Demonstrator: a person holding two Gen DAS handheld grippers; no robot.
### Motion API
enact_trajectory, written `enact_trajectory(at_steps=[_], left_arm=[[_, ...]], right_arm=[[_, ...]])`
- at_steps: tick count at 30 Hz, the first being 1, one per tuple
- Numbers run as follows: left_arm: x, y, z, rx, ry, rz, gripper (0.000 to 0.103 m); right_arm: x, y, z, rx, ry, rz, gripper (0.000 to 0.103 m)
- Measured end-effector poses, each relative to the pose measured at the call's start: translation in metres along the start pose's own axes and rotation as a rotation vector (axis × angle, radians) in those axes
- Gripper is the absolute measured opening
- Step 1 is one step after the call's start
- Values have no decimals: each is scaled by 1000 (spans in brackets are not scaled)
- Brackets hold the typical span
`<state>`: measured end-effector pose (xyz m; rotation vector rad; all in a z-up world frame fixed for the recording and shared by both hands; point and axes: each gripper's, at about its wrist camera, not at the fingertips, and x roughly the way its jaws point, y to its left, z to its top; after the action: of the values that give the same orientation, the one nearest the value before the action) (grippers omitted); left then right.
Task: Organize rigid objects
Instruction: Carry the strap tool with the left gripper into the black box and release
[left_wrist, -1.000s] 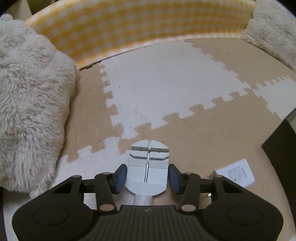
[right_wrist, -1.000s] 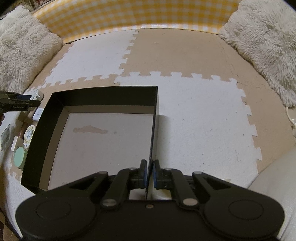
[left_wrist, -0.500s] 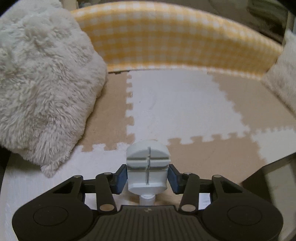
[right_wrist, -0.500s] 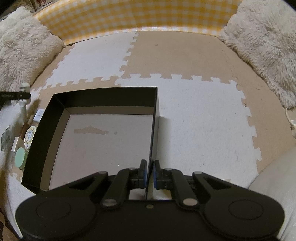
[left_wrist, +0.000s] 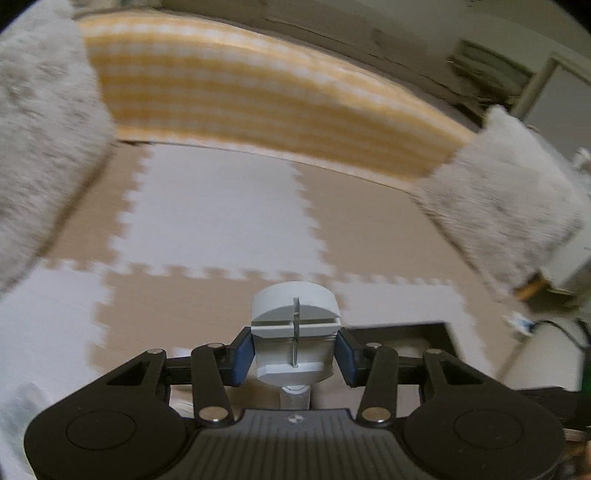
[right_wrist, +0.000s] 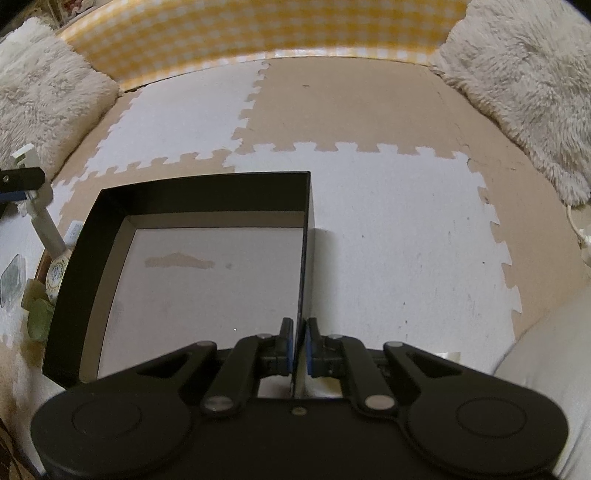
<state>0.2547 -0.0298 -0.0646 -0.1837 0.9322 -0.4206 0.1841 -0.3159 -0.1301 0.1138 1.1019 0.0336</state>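
Transport step. Left tongs (left_wrist: 294, 356) clamp a white plastic tool (left_wrist: 294, 332) by its sides, lifted off the foam floor mat (left_wrist: 218, 221) (view blurred). Right tongs (right_wrist: 300, 345) pinch the black box (right_wrist: 203, 192) by its right wall. Next, probably: carry tool toward 3 o'clock, over the box, release inside.

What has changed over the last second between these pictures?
The left hand-held gripper has lifted the grey tool off the mat and swung it toward the black box. The right hand-held gripper stays clamped on the box's wall; the box has not moved and is still empty.
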Motion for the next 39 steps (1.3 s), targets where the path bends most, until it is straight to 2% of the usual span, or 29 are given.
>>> enact_trajectory(at_steps=[1,4,8,16,21,25,27,32,35,37,39], left_arm=[[2,-10,-3,16,4,-5,47],[14,-28,-11,-20,46,-91,47],[34,-52,-20,-4,71,-116,47],[91,-69,-38,-105,163,-182,47],[120,-77,-44,-130,178,-221,47],[142,-77,-49,-206,181,-257,47],[150,-78,-51,-227,185,-259,47],[155,-86,-51,-186,164,-242,48],[155,-86,-50,-171,171,-247,53],[153,-86,-49,-167,172,-240,60],[150,-86,-49,-156,175,-227,62]], right_arm=[[0,0,0,0,1,-3,6],[0,2,0,-6,3,-9,6],[0,1,0,-12,5,-10,6],[0,5,0,-32,10,-15,6],[0,5,1,-31,11,-15,6],[0,4,1,-31,11,-13,6],[1,4,1,-30,10,-11,6],[1,4,0,-33,8,-10,6],[1,3,1,-32,8,-8,6],[1,3,1,-33,7,-9,6],[1,4,0,-34,7,-10,6]])
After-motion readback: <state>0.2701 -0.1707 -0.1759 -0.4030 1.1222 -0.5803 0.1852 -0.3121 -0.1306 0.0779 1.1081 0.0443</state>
